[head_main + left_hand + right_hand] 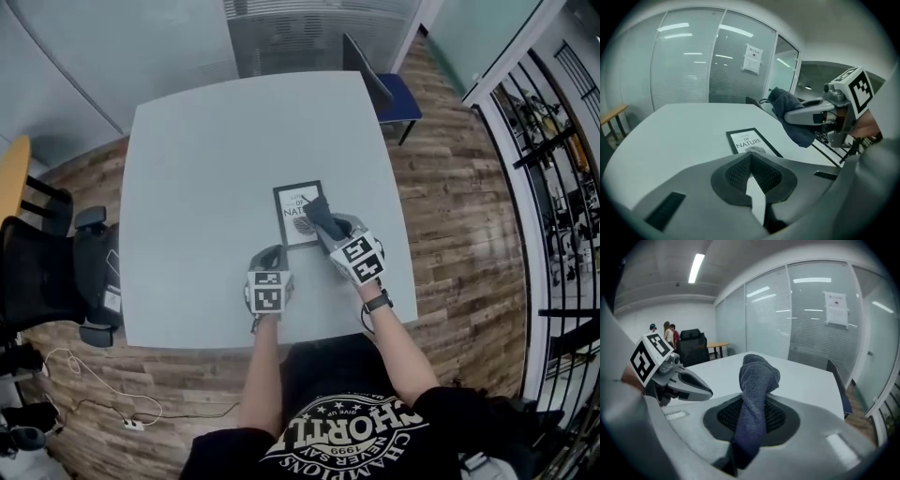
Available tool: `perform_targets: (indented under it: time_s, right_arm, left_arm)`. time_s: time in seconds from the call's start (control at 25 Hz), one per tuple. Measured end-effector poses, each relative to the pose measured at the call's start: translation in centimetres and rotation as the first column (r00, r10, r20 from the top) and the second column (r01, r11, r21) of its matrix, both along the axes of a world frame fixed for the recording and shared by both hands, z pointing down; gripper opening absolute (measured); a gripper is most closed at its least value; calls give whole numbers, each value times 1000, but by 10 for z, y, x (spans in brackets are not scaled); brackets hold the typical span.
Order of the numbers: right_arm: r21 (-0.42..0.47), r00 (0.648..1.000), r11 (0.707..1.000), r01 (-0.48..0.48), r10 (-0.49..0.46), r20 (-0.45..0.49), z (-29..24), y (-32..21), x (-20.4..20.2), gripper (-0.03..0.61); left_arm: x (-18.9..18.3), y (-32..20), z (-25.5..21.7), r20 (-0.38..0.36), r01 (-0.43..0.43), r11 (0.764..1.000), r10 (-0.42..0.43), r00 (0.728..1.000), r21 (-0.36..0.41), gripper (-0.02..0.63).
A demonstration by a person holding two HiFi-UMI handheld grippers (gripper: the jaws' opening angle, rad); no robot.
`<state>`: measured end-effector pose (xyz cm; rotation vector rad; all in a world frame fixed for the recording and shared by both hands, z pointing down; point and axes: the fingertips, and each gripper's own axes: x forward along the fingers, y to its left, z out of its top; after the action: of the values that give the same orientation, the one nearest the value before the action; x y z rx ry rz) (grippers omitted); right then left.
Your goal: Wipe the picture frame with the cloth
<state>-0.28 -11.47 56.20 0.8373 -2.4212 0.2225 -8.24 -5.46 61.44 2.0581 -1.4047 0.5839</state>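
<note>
A black picture frame [292,208] with white print lies flat on the grey table [206,159], right of centre. My right gripper [328,230] is over the frame's near right corner, shut on a dark blue-grey cloth [320,215] that sticks out past its jaws. In the right gripper view the cloth [758,378] stands up between the jaws. My left gripper [271,255] is just left of the frame's near edge, shut and holding nothing. In the left gripper view the frame [751,142] lies just beyond the closed jaws and the cloth [790,117] hangs above its right side.
A blue chair [392,96] stands at the table's far right corner. A black office chair [66,272] is at the left. A black railing [553,187] runs along the right. Cables [103,384] lie on the wooden floor. People [670,335] stand far off behind glass walls.
</note>
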Motion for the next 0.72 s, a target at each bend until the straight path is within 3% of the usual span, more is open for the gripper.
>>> perform_targets:
  time_s: [0.2, 0.36, 0.72]
  right_arm:
    - [-3, 982, 991, 131, -131, -135, 21, -32, -9, 74]
    - [10, 924, 966, 260, -246, -292, 36, -65, -25, 74]
    - [-84, 698, 851, 519, -478, -532, 102, -99, -79, 75]
  left_arm:
    - [3, -11, 33, -39, 2, 995, -6, 999, -95, -5]
    - [9, -17, 53, -55, -15, 986, 6, 998, -169, -5]
    - [11, -23, 96, -44, -7, 973, -4, 999, -230, -5]
